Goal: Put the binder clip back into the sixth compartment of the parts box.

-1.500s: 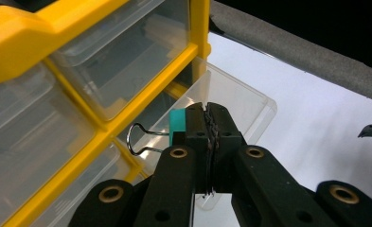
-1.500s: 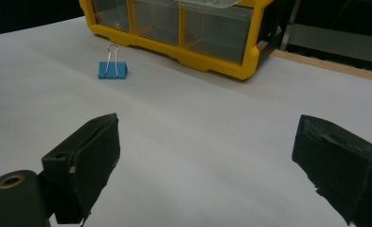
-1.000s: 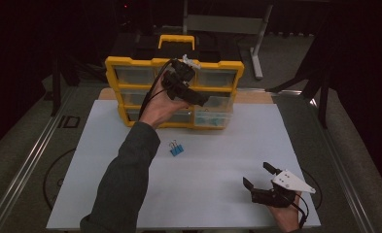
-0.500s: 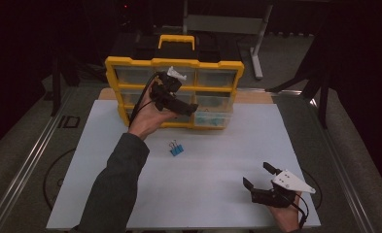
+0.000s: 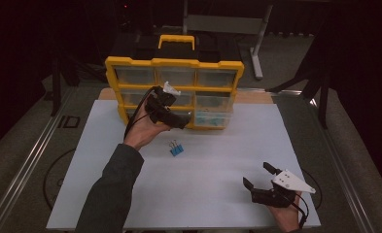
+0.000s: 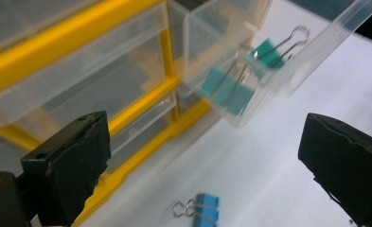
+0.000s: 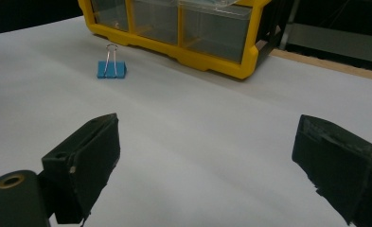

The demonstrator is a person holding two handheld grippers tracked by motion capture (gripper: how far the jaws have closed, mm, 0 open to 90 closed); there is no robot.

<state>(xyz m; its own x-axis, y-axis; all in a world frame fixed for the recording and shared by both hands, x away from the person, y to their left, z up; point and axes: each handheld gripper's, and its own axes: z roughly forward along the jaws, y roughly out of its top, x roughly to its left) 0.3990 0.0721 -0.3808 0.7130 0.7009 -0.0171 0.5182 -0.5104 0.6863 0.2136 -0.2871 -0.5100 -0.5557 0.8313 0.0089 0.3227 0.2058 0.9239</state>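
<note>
From the high view, a yellow drawer organizer [image 5: 174, 92] stands at the far side of the white table [image 5: 81, 170], and a blue binder clip [image 5: 177, 148] lies on the table just in front of it. The left gripper [image 5: 181, 121] is held in the air close to the organizer's lower drawers, jaws apart and empty. The right gripper [image 5: 259, 175] rests near the table's front right corner, jaws wide and empty. In the left gripper view, a clear drawer [image 6: 269, 66] juts out, pulled open, holding teal binder clips [image 6: 226, 90]; the blue clip lies on the table below. In the right gripper view, the blue clip sits upright beside the organizer, well away from the jaws.
</note>
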